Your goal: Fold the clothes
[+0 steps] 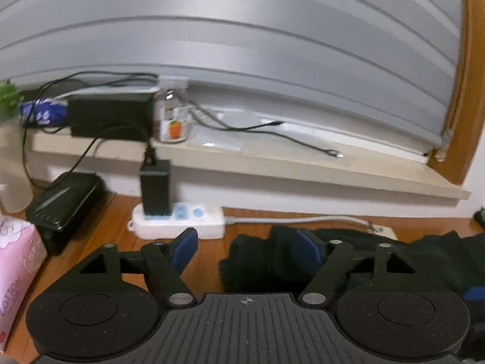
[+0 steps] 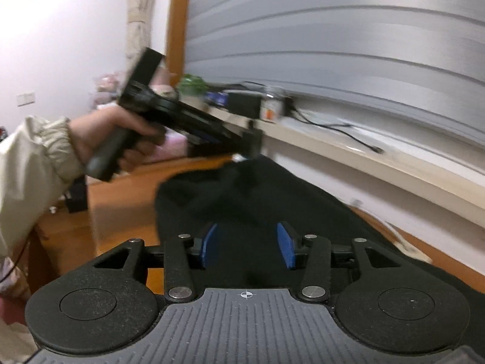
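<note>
Left wrist view: left gripper (image 1: 247,250) spread wide, nothing between the blue pads, just above the near edge of the black garment (image 1: 263,261). Lying flat on the wooden floor (image 1: 115,212), in front of the white power strip (image 1: 178,221) and reaching off to the right of it. Looks soft, light and floppy, so likely to sag and bunch when lifted; best to pinch at an edge or corner, not the middle. Left of the power strip, a pink tissue box (image 1: 16,267) with the word "COTTON" on its side. Above the power strip, on the window ledge (image 1: 272,157), a clear jar (image 1: 172,115) with an orange picture on its label; words there too blurred to read. Right wrist view: right gripper (image 2: 247,247) partly spread, pads apart, cloth under them but not squeezed. Same black garment (image 2: 242,194) stretching away under the window ledge (image 2: 363,154), flat and a bit wrinkled. Left of the garment, a hand (image 2: 103,133) in a cream sleeve (image 2: 36,151) holding the other gripper, blurred. No other writing clear enough to read.
</note>
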Action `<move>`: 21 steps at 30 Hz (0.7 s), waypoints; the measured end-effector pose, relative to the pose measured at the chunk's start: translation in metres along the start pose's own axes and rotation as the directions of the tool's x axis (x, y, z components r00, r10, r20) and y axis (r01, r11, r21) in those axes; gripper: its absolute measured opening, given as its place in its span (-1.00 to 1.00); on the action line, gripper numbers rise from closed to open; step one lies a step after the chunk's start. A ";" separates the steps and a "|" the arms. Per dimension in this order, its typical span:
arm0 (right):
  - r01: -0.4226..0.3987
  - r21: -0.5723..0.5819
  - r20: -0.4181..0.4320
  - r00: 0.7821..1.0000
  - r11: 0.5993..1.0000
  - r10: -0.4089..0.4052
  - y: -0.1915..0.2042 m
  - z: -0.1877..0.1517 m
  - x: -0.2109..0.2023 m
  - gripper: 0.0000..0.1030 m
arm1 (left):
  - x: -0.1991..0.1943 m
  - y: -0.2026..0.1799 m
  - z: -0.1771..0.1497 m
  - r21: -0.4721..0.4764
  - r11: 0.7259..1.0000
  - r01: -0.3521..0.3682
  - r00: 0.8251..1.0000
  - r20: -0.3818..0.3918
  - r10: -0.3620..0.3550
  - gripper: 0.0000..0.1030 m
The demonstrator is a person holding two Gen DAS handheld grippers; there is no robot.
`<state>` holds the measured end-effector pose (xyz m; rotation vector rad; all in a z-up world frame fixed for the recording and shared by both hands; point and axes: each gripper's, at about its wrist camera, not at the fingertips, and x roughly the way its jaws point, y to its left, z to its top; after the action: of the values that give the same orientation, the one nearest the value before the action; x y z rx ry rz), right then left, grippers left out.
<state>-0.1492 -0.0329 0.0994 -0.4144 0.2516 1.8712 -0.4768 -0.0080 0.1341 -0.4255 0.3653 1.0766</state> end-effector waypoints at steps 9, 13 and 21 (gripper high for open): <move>0.136 0.005 -0.098 0.986 0.991 -0.134 -0.037 -0.047 0.011 -0.03 | -0.043 -0.033 -0.055 0.109 0.992 0.065 0.998 -0.022 -0.063 0.29; 0.148 0.057 -0.122 0.983 0.987 -0.140 -0.050 -0.063 0.018 0.01 | -0.052 -0.045 -0.076 0.151 0.987 0.061 0.998 -0.031 -0.057 0.00; 0.161 0.039 -0.103 0.982 0.986 -0.156 -0.044 -0.070 0.020 0.11 | -0.082 -0.028 -0.086 0.168 0.985 0.034 0.999 0.022 -0.038 -0.90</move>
<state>-0.1023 -0.0265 0.0287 -0.4816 0.3202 1.6874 -0.4932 -0.1249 0.1040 -0.2680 0.4210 1.0066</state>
